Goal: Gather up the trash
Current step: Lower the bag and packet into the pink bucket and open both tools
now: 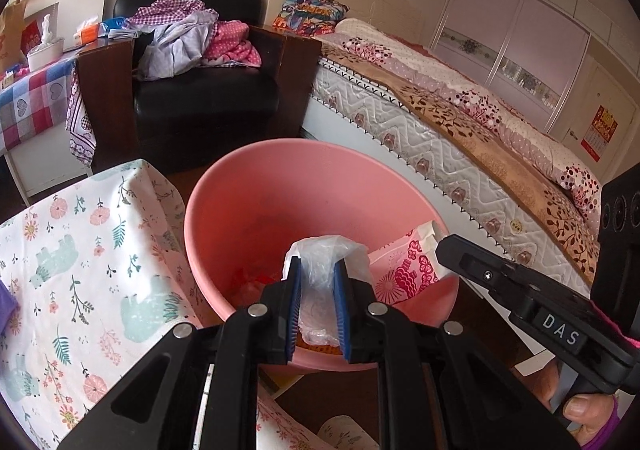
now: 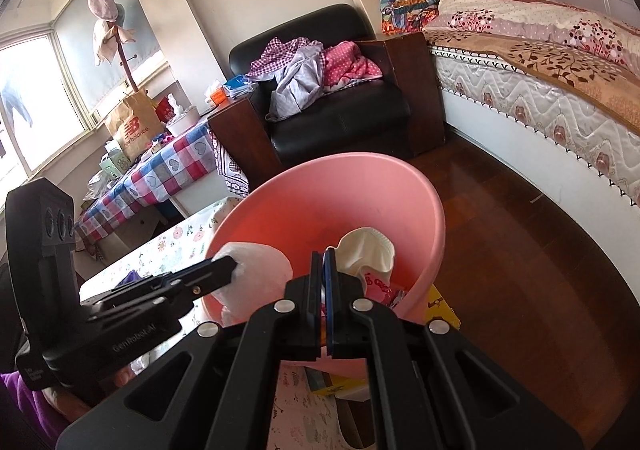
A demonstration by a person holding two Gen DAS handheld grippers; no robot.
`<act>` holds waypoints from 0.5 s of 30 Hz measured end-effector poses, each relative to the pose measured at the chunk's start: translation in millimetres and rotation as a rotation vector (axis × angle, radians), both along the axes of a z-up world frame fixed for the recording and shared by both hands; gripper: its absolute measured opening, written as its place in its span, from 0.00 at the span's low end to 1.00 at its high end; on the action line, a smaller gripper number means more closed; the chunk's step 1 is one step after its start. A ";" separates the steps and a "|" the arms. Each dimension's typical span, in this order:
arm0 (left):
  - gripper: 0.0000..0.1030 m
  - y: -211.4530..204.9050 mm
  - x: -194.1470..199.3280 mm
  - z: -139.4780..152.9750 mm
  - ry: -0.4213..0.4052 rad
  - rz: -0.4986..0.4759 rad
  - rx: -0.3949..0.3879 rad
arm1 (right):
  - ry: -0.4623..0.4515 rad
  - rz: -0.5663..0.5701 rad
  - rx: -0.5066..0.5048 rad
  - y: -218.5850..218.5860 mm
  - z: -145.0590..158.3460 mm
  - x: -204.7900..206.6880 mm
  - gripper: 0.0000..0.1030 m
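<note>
A pink bin stands just ahead of both grippers, with red scraps at its bottom. My left gripper hangs over the bin's near rim, its blue pads shut on a crumpled clear plastic bag. In the right wrist view the left gripper comes in from the left with the same plastic bag. My right gripper is shut on a white packet with pink print, held over the bin. The left wrist view shows the right gripper pinching that packet by its top.
A table under a floral cloth touches the bin's left side. Behind stand a black armchair piled with clothes, a bed on the right and a checked-cloth table. Wooden floor runs beside the bed. A yellow box lies under the bin.
</note>
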State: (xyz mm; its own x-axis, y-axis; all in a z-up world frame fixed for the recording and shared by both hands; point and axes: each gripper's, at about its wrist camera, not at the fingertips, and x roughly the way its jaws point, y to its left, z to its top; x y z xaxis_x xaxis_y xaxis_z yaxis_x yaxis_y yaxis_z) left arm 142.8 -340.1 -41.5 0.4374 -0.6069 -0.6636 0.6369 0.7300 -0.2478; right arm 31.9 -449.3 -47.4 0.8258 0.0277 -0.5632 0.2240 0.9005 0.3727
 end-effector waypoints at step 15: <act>0.34 0.8 -0.9 -9.0 0.002 0.030 0.036 | 0.066 0.003 0.019 -1.8 -13.6 7.4 0.02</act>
State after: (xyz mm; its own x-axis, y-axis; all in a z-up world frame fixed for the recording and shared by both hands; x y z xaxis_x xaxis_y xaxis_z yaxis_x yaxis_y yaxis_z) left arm 141.9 -339.3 -50.6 0.4539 -0.5694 -0.6854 0.6140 0.7573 -0.2225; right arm 39.3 -451.0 -61.0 0.7871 0.0410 -0.6154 0.2460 0.8941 0.3742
